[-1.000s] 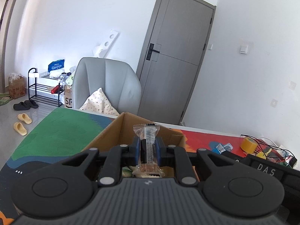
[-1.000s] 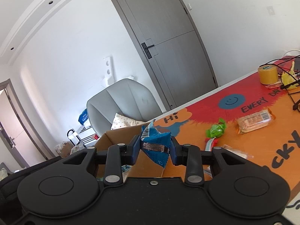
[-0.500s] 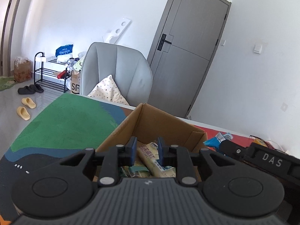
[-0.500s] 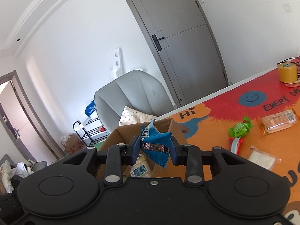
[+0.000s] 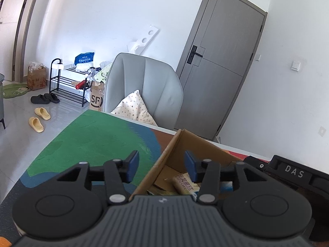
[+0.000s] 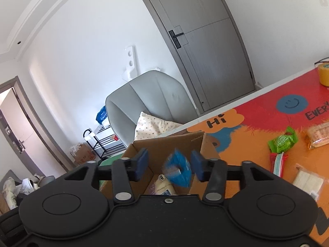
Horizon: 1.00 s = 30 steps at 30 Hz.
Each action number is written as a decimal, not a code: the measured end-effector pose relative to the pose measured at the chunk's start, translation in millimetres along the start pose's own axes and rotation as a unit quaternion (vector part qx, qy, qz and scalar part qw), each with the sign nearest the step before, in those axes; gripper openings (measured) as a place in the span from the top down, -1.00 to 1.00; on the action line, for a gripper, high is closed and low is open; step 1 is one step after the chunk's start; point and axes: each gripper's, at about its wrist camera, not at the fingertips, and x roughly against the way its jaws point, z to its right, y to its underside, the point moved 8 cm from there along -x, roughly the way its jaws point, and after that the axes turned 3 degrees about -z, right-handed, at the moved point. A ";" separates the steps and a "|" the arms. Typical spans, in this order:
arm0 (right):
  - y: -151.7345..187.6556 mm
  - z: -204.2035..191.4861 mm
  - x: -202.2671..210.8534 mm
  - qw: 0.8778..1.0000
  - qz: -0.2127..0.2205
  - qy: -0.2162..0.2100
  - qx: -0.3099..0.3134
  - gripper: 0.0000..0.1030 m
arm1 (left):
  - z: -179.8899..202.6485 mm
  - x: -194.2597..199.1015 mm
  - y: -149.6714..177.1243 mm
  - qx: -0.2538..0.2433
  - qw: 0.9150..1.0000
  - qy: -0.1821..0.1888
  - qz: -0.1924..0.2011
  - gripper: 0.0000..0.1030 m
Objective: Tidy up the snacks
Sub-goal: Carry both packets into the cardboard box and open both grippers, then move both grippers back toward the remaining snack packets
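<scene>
While both tongs spread wider, left tongs (image 5: pixel 160 167) empty, blue packet (image 6: pixel 178 169) loose between right tongs (image 6: pixel 169 164), over cardboard box (image 6: pixel 164 144)

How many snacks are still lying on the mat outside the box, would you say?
4: green packet, orange-wrapped biscuits at the right edge, red-striped stick, white wafers. More may lie out of view.
</scene>
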 end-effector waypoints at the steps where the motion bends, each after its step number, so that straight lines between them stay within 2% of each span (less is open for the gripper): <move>1: 0.8 1.5 1.2 1.000 0.001 0.004 0.000 -0.08 | 0.2 0.0 0.7 -0.003 1.000 -0.003 0.002 -0.13; 2: 1.4 3.7 2.7 1.000 0.001 0.009 0.000 -0.10 | 0.5 0.1 1.0 -0.006 1.000 -0.007 0.003 -0.20; 4: 2.6 9.2 6.8 1.000 0.000 0.016 -0.005 -0.25 | 1.7 0.5 1.1 -0.008 1.000 -0.012 0.007 -0.55; 5: 2.3 11.4 8.2 1.000 0.001 0.023 -0.005 -0.29 | 2.4 0.5 0.9 -0.009 1.000 -0.014 0.010 -0.62; 7: 2.6 16.6 13.0 0.999 0.003 0.038 -0.002 -0.49 | 4.6 2.2 1.6 -0.011 1.000 -0.016 0.013 -0.73; 12: 3.8 25.9 27.3 0.998 0.011 0.065 -0.003 -0.72 | 10.6 6.4 6.8 -0.020 1.000 -0.021 0.007 -0.80; 18: 10.1 35.1 40.6 0.997 0.011 0.082 -0.001 -0.87 | 15.2 11.7 9.9 -0.030 0.999 -0.023 0.008 -0.84; 24: 13.7 48.6 53.4 0.996 0.004 0.089 -0.008 -0.99 | 26.3 15.9 17.2 -0.043 0.999 -0.030 0.003 -0.86; 30: 14.9 61.9 68.8 0.996 0.005 0.094 -0.012 -0.99 | 41.9 21.7 26.7 -0.059 0.998 -0.024 -0.003 -0.86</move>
